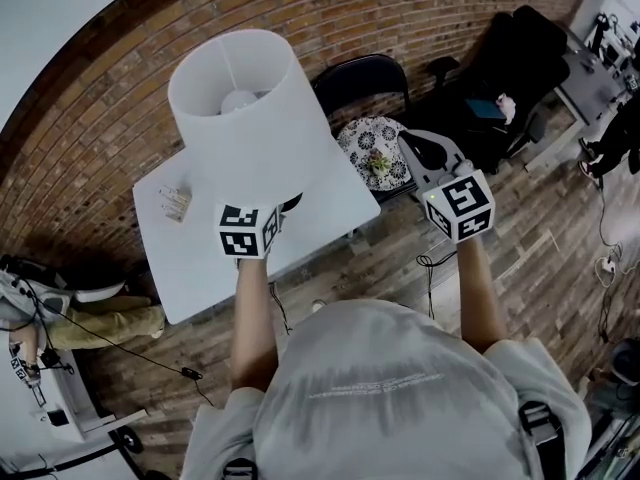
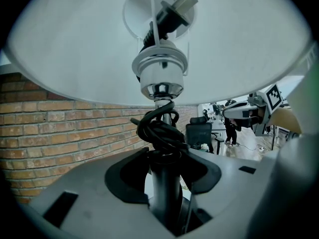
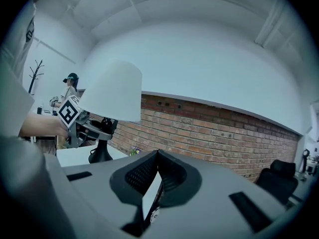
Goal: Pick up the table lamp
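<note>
The table lamp has a wide white shade and a thin black stem with its black cord wound just under the chrome socket. My left gripper is shut on that stem below the shade, jaws on either side of it. In the right gripper view the lamp's shade and black base show at left over the white table; I cannot tell whether the base touches it. My right gripper hangs right of the lamp, shut on nothing.
The white table stands against a brick wall, with a small object near its left side. A chair with a patterned cushion is behind the table, a black office chair farther right. Cables lie on the wooden floor.
</note>
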A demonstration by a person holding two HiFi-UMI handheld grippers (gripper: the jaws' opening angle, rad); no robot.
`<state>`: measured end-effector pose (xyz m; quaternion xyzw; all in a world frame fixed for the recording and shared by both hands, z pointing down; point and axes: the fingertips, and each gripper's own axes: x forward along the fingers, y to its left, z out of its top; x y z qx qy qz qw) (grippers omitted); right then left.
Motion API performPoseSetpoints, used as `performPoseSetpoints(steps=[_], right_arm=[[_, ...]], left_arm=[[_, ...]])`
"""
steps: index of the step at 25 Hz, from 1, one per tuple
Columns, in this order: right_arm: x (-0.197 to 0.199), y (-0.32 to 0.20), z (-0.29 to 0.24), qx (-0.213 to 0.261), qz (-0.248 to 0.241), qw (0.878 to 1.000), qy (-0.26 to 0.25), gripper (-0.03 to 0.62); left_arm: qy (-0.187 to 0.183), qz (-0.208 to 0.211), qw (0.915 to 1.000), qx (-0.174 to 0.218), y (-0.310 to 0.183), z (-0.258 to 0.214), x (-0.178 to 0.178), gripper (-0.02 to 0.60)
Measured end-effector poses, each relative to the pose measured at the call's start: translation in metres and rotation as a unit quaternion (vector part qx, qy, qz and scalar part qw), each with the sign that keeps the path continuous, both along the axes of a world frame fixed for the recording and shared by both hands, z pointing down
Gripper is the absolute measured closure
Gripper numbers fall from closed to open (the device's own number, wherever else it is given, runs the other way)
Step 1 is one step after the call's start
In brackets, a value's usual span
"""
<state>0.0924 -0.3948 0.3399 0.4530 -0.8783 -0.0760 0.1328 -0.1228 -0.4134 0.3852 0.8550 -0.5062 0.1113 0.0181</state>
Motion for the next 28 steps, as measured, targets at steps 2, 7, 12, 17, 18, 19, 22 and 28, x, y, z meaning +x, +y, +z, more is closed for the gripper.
performPoseSetpoints(steps=[2, 7, 12, 17, 18, 19, 22, 28], right_arm=[[-0.001, -0.002, -0.001, 0.001, -0.001, 1.0, 0.003, 0.591], [-0.002, -0.005, -0.003, 0.003, 0.003, 1.0, 0.008, 0.592], [-0.003, -0.006, -0.001, 0.003, 0.007, 1.0, 0.022, 0.592], [-0.007, -0.006, -0.004, 0.005, 0.003, 1.0, 0.025, 0.592], [-0.007, -0.006, -0.005, 0.006, 0.002, 1.0, 0.025, 0.592], [-0.008, -0.007, -0.005, 0.007, 0.002, 1.0, 0.025, 0.592], [-0.009, -0.007, -0.004, 0.007, 0.001, 1.0, 0.028, 0.592], [-0.009, -0.008, 0.001, 0.001, 0.002, 1.0, 0.03, 0.592]], left_arm=[[-0.002, -0.001, 1.0, 0.004, 0.0, -0.004, 0.0, 0.408], [-0.008, -0.002, 0.9999, 0.011, 0.002, -0.011, -0.002, 0.408], [-0.008, -0.007, 0.9999, 0.013, 0.004, -0.013, -0.005, 0.408], [-0.011, -0.007, 0.9998, 0.015, 0.006, -0.013, -0.009, 0.408], [-0.01, -0.008, 0.9998, 0.014, 0.006, -0.013, -0.01, 0.408], [-0.01, -0.009, 0.9998, 0.014, 0.006, -0.012, -0.011, 0.408], [-0.009, -0.012, 0.9998, 0.013, 0.007, -0.01, -0.013, 0.408], [-0.012, -0.016, 0.9998, 0.007, 0.008, -0.006, -0.016, 0.408]])
